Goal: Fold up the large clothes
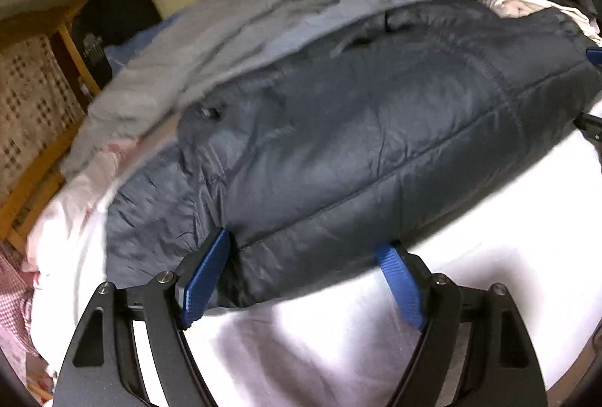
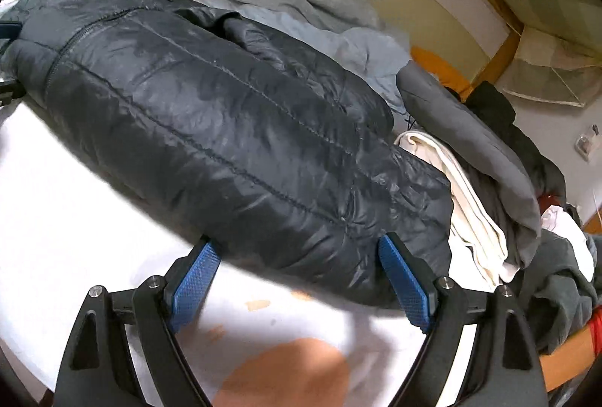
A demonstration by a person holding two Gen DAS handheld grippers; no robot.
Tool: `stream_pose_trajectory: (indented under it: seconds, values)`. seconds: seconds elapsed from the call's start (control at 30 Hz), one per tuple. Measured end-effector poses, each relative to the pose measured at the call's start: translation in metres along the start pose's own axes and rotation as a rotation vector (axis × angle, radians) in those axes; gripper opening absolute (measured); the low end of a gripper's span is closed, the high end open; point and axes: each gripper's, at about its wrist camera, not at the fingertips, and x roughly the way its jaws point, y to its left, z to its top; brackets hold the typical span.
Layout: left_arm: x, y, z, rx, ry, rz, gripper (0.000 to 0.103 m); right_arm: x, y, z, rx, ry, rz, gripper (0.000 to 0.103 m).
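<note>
Your left gripper (image 1: 304, 249) gapes wide at the jacket (image 1: 357, 143) hem, gripping nothing. The jacket lies flat across the bed (image 1: 338, 331). Your right gripper (image 2: 297, 256) likewise stands released at the near edge. Next, I judge: clamp both on the hem and fold.

White sheet (image 2: 75, 188), grey duvet (image 1: 195, 41), wooden bed frame (image 2: 572, 350).
</note>
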Motion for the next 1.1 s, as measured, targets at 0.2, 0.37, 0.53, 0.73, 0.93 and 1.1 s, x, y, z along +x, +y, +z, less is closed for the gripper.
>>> stream_pose_trajectory:
  seconds: [0.2, 0.37, 0.53, 0.73, 0.93, 1.1]
  values:
    - [0.013, -0.003, 0.009, 0.038, -0.008, 0.056, 0.03, 0.005, -0.007, 0.006, 0.098, 0.037, 0.015, 0.044]
    - [-0.014, 0.022, 0.015, -0.085, -0.019, 0.02, 0.009, -0.013, -0.02, 0.004, 0.154, -0.012, 0.036, 0.014]
    - [-0.071, 0.034, 0.005, -0.141, -0.085, 0.005, 0.009, -0.049, -0.03, -0.008, 0.224, -0.045, 0.095, 0.014]
    - [-0.067, 0.031, -0.001, -0.143, -0.05, 0.015, 0.009, -0.061, -0.027, -0.012, 0.266, -0.022, 0.111, 0.014]
    - [-0.078, 0.047, 0.005, -0.196, -0.072, 0.004, 0.009, -0.079, -0.032, -0.009, 0.254, -0.047, 0.134, 0.014]
    - [-0.096, 0.063, 0.018, -0.235, -0.103, -0.02, 0.01, -0.104, -0.042, 0.003, 0.251, -0.107, 0.147, 0.014]
